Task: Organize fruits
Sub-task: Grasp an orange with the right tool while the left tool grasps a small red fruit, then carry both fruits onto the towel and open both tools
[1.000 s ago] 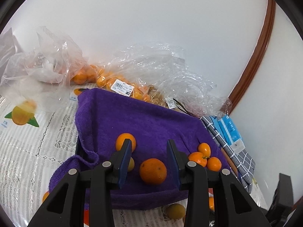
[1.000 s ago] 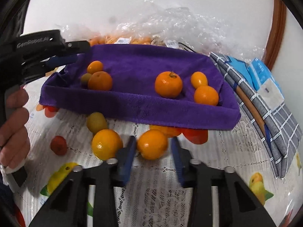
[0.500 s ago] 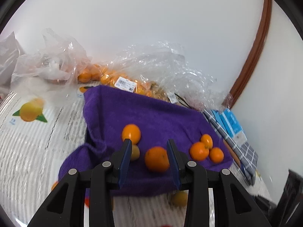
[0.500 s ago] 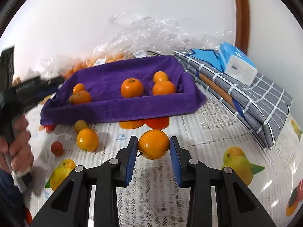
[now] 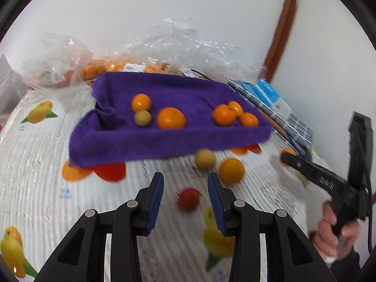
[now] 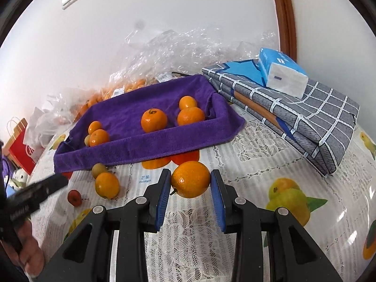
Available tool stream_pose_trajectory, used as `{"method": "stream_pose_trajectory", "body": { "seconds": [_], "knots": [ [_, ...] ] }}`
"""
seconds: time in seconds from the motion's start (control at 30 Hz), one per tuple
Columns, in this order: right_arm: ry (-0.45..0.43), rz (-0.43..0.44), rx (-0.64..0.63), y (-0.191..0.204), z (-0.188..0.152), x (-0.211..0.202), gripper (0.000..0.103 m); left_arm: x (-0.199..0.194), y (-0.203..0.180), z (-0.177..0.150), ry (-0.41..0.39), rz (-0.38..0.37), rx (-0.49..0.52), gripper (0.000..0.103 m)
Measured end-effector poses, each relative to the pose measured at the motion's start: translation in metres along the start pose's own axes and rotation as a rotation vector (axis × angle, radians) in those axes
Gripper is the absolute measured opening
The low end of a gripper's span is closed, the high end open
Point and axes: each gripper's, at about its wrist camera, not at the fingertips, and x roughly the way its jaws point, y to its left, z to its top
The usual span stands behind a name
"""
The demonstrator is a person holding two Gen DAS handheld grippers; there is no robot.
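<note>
A tray lined with a purple towel point(image 5: 164, 145) point(image 6: 141, 150) holds several oranges and one small greenish fruit. In front of it on the fruit-print tablecloth lie a loose orange point(image 5: 231, 170) point(image 6: 107, 185), a yellow-green fruit point(image 5: 205, 158) point(image 6: 98, 169) and a small red fruit point(image 5: 188, 199) point(image 6: 74, 197). My left gripper point(image 5: 185, 178) hangs open over the cloth, and the red fruit sits just beyond its tips. My right gripper point(image 6: 190, 174) is shut on an orange point(image 6: 190, 179), held a little above the cloth, in front of the tray's right end.
Clear plastic bags point(image 5: 178, 47) with more oranges lie behind the tray against the wall. To its right, a folded checked cloth point(image 6: 305, 122) carries a blue tissue pack point(image 6: 282, 72). A red paper bag point(image 6: 21, 148) stands at far left.
My left gripper has drawn back from over the tray to over the tablecloth near the loose fruits. My right gripper has risen with the orange and rolled, staying shut on it.
</note>
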Motion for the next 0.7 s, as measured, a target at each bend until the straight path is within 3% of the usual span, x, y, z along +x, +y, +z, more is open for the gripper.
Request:
{"method": "stream_pose_trajectory", "body": {
  "seconds": [0.1,0.3,0.43,0.57,0.7],
  "knots": [
    [-0.004,0.017,0.006,-0.002,0.0,0.0,0.034,0.009,-0.003,-0.005,0.069,0.021,0.01,0.037],
    [-0.01,0.02,0.016,-0.003,0.0,-0.001,0.034,0.022,-0.01,-0.008,0.133,0.021,0.039,0.035],
    [-0.006,0.027,0.013,-0.003,0.0,0.0,0.034,0.023,-0.013,-0.008,0.135,0.019,0.052,0.034],
    [-0.009,0.032,0.007,-0.001,-0.001,-0.001,0.034,0.023,-0.01,-0.008,0.134,0.019,0.034,0.022],
    [-0.013,0.031,0.011,-0.002,-0.001,-0.002,0.034,0.019,-0.005,-0.007,0.112,-0.015,0.01,0.022]
  ]
}}
